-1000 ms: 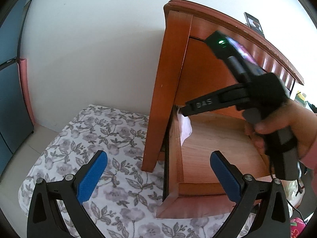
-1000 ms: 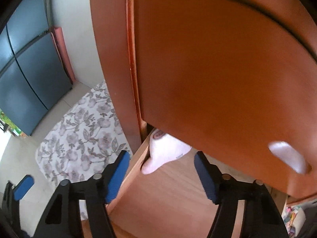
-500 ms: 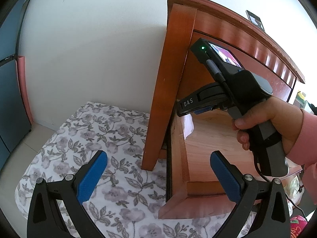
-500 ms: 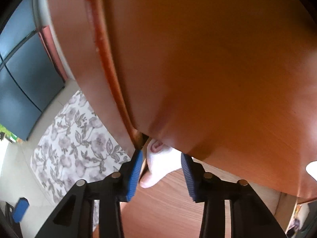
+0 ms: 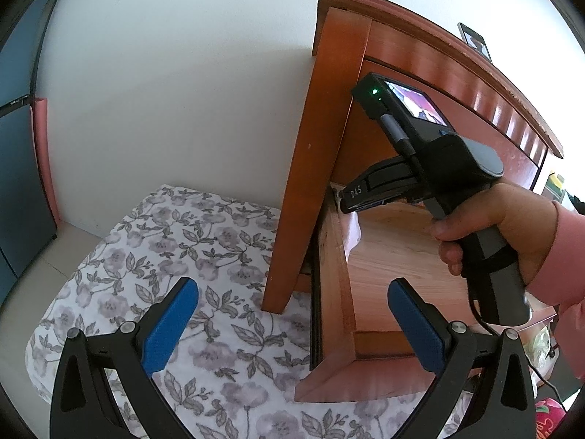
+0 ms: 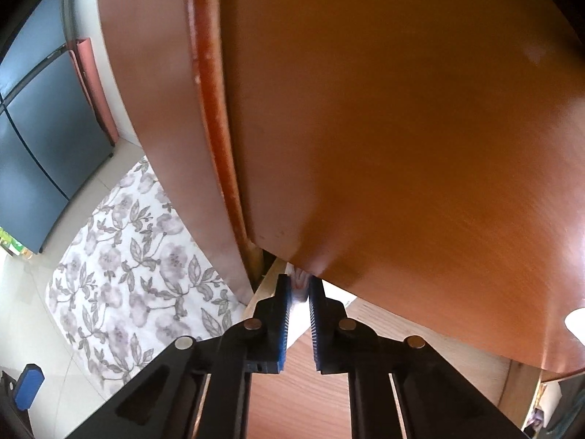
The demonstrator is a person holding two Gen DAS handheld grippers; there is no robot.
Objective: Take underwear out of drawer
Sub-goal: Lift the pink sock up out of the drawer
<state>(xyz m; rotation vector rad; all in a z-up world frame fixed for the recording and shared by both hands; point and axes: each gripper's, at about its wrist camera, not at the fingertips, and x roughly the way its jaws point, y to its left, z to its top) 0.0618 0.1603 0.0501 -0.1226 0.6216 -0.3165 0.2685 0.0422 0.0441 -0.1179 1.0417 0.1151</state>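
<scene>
A tall reddish wooden dresser (image 5: pixel 329 109) stands on a floral rug (image 5: pixel 164 256); its bottom drawer (image 5: pixel 365 274) is pulled open; the right gripper (image 6: pixel 299 289), held in a person's hand (image 5: pixel 504 226), reaches into the back left corner, its jaws having just been closing, now pinched on the white underwear (image 6: pixel 299 278) tucked there; the left gripper (image 5: pixel 292 314) waits apart, empty. Best lift slowly up and outward, clearing the front above.
</scene>
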